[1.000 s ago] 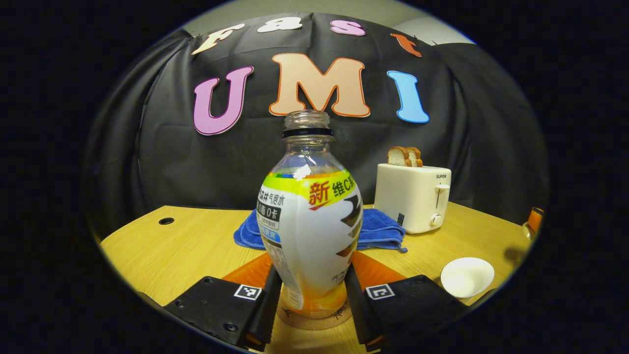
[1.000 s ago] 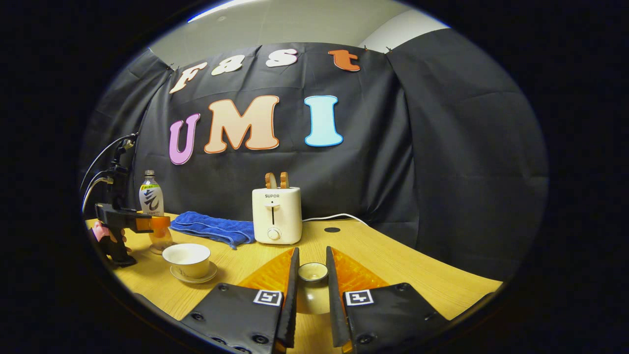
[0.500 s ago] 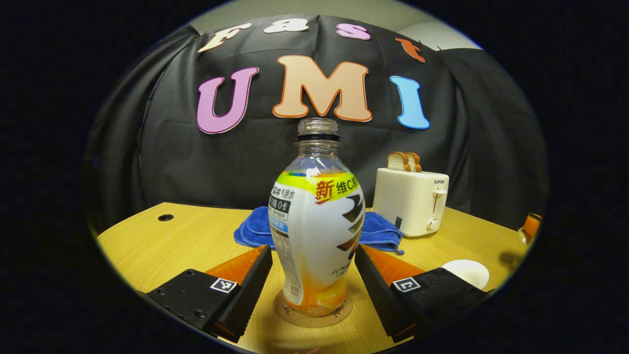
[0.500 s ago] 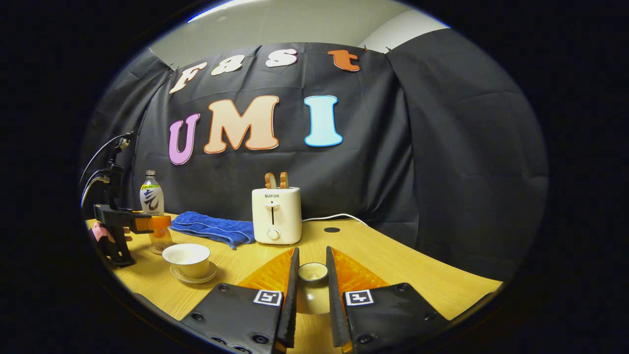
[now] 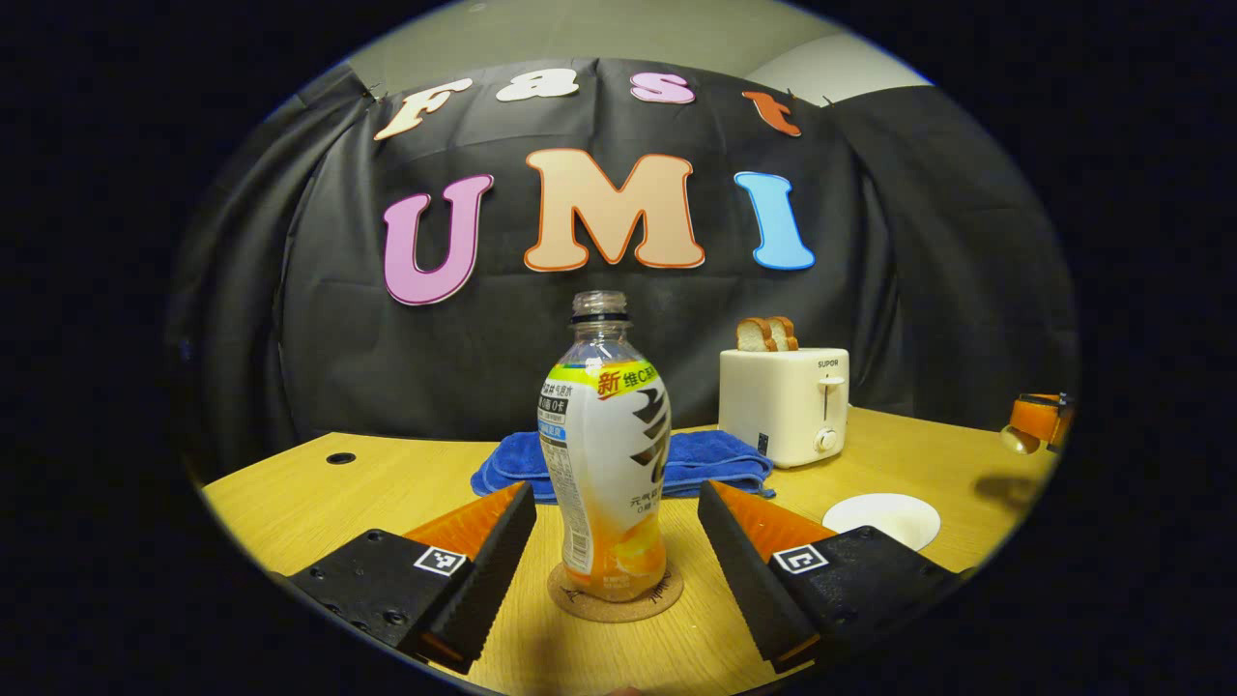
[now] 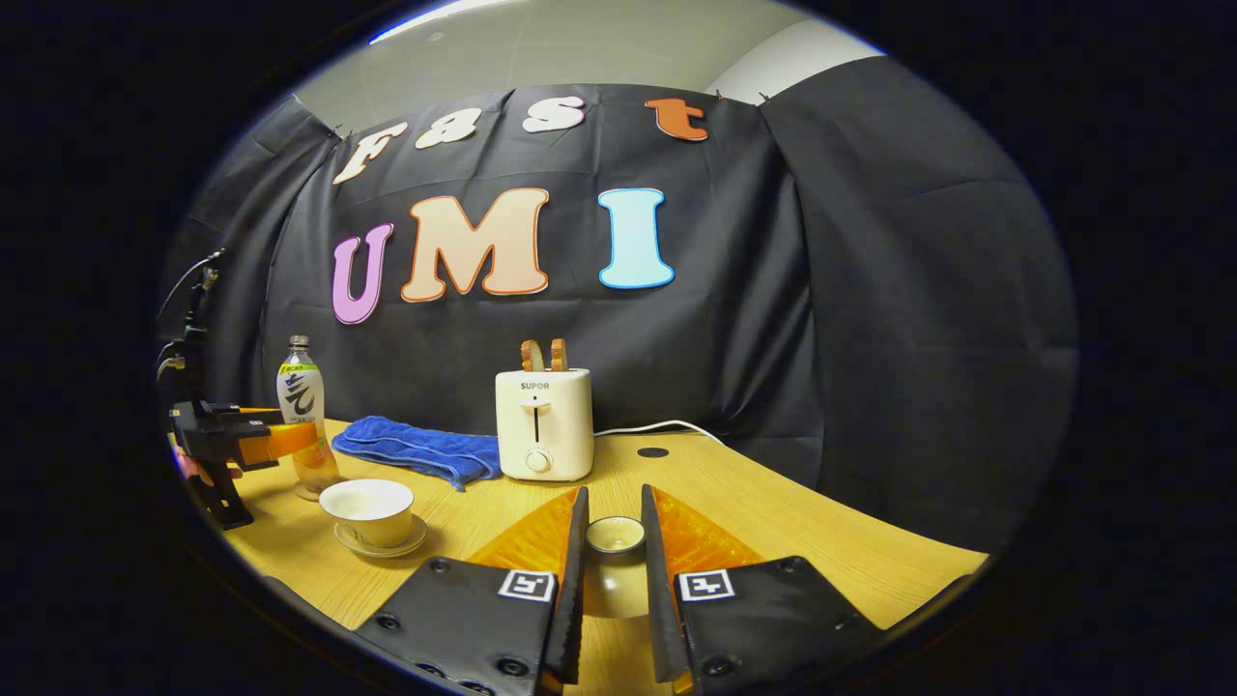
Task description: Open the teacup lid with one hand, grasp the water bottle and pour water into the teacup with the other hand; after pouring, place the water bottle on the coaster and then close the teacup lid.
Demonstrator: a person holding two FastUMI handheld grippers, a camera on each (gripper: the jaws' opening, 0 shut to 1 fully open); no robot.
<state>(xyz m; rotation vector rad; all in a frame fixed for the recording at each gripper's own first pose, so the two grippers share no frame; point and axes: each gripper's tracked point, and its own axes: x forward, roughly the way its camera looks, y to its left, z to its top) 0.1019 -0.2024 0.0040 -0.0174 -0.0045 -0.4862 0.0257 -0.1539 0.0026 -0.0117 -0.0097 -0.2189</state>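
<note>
Backed off the bottle on its coaster, left gripper gapes; right gripper clamps the lid, cup to its left.

We see a light wood-grain counter with a round hole near its far edge. Directly on it lie a cork coaster under the water bottle, a folded blue towel behind, a cream toaster beside the towel, and a saucer bearing the teacup, near the coaster.
</note>
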